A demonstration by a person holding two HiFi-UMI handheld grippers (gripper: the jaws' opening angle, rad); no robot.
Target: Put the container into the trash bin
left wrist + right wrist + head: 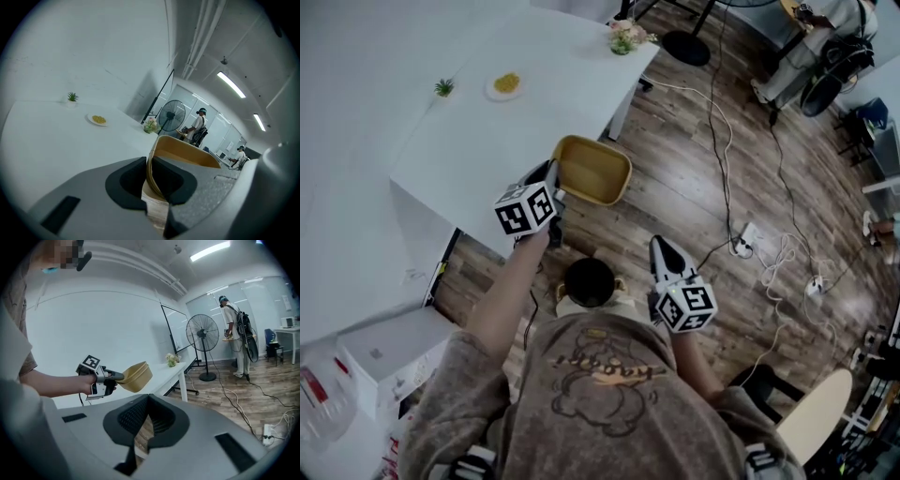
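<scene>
White table (469,150), 10 o'clock. Dark wood-plank floor (694,197), 1 to 5 o'clock, strewn with cables (784,251); power strip (748,236) at 3. Pedestal fan (202,333), whiteboard (174,329), glass partition (267,301), white walls (117,329), ceiling strip lights (230,84).

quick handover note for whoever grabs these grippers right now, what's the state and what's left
Left tongs: shut on the rim of the yellow container, which is held in the air at the corner of the white table.
Right tongs: shut, nothing between them.
Trash bin: on the wood floor, close in front of the person.
Done: container gripped and off the table.
Left: bring it over the bin and let it drop in.
</scene>
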